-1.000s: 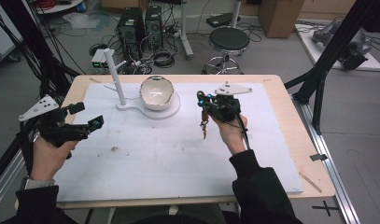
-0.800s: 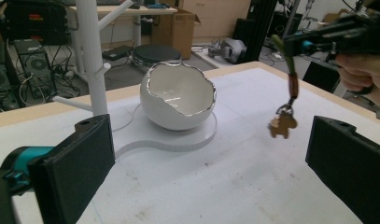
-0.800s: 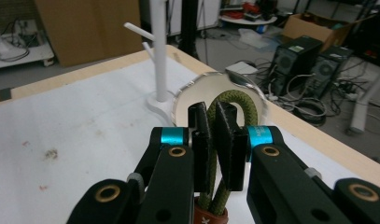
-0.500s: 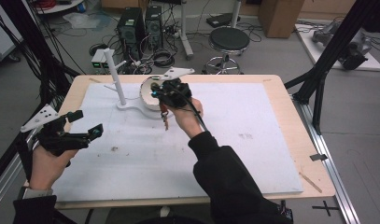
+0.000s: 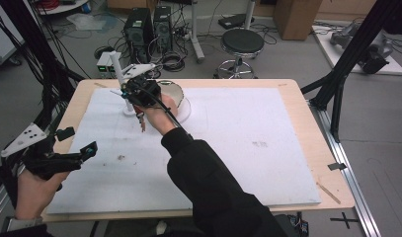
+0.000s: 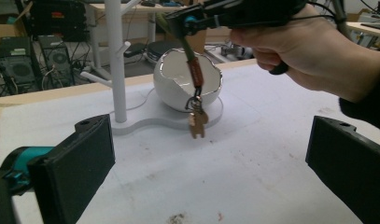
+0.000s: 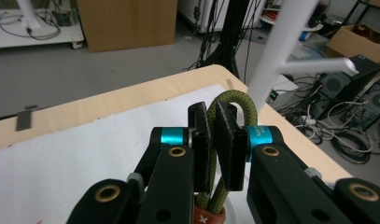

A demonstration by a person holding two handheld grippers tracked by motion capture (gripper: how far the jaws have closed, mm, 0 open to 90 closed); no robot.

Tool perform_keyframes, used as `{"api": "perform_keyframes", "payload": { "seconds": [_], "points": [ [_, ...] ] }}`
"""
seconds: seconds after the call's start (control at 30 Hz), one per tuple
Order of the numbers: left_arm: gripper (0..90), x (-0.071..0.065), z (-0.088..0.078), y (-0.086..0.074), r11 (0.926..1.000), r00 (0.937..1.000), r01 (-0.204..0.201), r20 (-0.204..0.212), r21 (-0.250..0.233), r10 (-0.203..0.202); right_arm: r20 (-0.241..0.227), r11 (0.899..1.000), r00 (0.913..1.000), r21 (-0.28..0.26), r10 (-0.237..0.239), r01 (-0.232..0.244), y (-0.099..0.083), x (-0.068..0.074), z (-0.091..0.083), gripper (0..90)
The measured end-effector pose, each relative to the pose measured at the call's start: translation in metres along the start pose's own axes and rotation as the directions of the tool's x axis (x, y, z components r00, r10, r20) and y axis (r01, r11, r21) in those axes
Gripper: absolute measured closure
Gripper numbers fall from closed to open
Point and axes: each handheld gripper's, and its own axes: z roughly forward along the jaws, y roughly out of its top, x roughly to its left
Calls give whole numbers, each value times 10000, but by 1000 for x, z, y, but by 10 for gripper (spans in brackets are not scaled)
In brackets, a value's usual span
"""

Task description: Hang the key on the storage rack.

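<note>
Two things have changed over the last second: the right gripper (image 5: 131,92) has travelled from right of the white bowl (image 5: 175,94) across to the far-left part of the table, and the keychain (image 6: 195,100) it carries has come with it. It now hangs in front of the bowl, clear of the white mat (image 5: 238,148), with its olive cord loop (image 7: 234,105) pinched between the right gripper's clenched jaws and poking up above them. In the right gripper view a horizontal peg (image 7: 318,66) of the white hook stand (image 5: 120,81) lies just beyond the loop, so the work appears to be hanging the keychain there; the carry looks mostly done, and what remains seems to be slipping the loop over a peg. The right arm reaches forward and leftward across the table, the hand (image 5: 156,116) gripping the handle from below. The left gripper (image 5: 77,143) has stayed at the near-left edge, jaws spread wide apart, holding nothing, pointed toward the stand.
</note>
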Motion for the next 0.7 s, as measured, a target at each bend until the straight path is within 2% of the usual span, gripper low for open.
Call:
{"api": "perform_keyframes", "payload": {
  "seconds": [0.07,0.1,0.13,0.23,0.5,0.7],
  "points": [
    [17,0,-5,-2,10000,10000,34,-87,-12,-34,21,9998,10000,171,-85,84,6,2,14,856],
    [17,0,-8,-3,10000,9999,55,-147,-4,-55,21,9998,10000,171,-85,84,6,2,14,856],
    [17,-1,-10,-4,10000,9999,58,-162,31,-58,33,9997,9999,206,-116,115,10,3,23,855],
    [17,-1,-17,-6,10000,9995,64,-300,37,-63,21,9998,9999,155,-136,135,14,3,33,855],
    [17,-1,-28,-9,9999,9986,137,-519,10,-136,77,9997,10000,238,29,-31,16,-1,47,855],
    [17,0,-31,-10,9999,9981,137,-595,4,-136,-143,9996,9998,279,114,-110,14,-4,53,855]
  ]
}}
